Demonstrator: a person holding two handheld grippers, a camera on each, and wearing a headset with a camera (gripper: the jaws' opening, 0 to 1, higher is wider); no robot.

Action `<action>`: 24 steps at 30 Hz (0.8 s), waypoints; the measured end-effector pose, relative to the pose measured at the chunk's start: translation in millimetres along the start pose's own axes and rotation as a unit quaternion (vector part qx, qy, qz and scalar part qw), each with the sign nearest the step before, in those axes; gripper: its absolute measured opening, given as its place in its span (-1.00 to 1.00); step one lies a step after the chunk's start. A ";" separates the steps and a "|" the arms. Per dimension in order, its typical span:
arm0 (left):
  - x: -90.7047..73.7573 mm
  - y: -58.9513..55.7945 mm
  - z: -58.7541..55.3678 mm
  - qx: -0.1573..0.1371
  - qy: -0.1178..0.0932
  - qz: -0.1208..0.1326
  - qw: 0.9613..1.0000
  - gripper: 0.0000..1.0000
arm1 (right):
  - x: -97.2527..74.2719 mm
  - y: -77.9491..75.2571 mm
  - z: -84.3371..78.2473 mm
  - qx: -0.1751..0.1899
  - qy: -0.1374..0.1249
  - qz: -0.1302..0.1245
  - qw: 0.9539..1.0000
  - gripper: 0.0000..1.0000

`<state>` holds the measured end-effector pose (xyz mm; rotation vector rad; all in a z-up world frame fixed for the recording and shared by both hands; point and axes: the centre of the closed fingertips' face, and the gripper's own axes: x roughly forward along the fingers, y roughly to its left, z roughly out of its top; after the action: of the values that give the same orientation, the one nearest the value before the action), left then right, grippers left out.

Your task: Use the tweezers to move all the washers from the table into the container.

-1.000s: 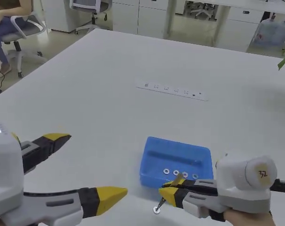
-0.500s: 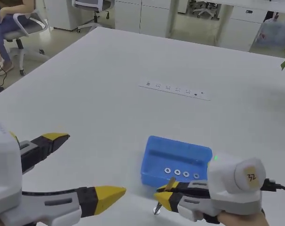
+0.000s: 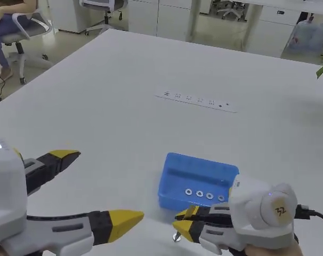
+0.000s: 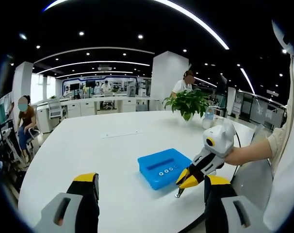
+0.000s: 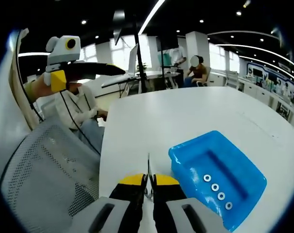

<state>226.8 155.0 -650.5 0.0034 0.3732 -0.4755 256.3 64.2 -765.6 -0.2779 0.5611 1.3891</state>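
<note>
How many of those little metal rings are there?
4 washers, in a row inside the blue container. A fifth may sit at the tip of the tweezers in the right gripper; too small to tell.

Container near the table's front edge, grippers before and left of it.
The container (image 3: 200, 172) sits on the table (image 3: 124, 96), with four washers (image 3: 199, 194) in a row inside it along its near wall. Behind it, farther across the table, lies a socket strip (image 3: 196, 101). The right gripper (image 3: 178, 221) is just in front of the container's near left corner, tweezers (image 5: 148, 170) pinched between its jaws and pointing down at the table. The left gripper (image 3: 111, 185) is well to the left, jaws spread wide.
</note>
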 end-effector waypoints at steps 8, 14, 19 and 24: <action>-1.8 2.4 -2.3 -0.006 -0.001 0.003 1.000 0.83 | -17.9 -11.7 43.1 0.049 -0.077 -0.005 0.996 -0.96; -0.8 0.5 -1.1 -0.005 -0.002 -0.001 1.000 0.83 | -20.2 -38.6 64.9 0.056 -0.100 -0.021 0.993 -0.96; -1.1 0.4 -1.5 -0.006 -0.003 -0.002 1.000 0.83 | -14.8 -64.3 72.1 0.066 -0.098 -0.046 0.992 -0.96; -1.2 2.0 -3.0 -0.008 -0.002 0.000 1.000 0.82 | -2.3 -86.6 61.3 0.067 -0.067 -0.070 0.993 -0.96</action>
<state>225.6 157.6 -653.1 -0.0135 0.3741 -0.4732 353.4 77.7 -724.8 -0.1121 0.5112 1.2184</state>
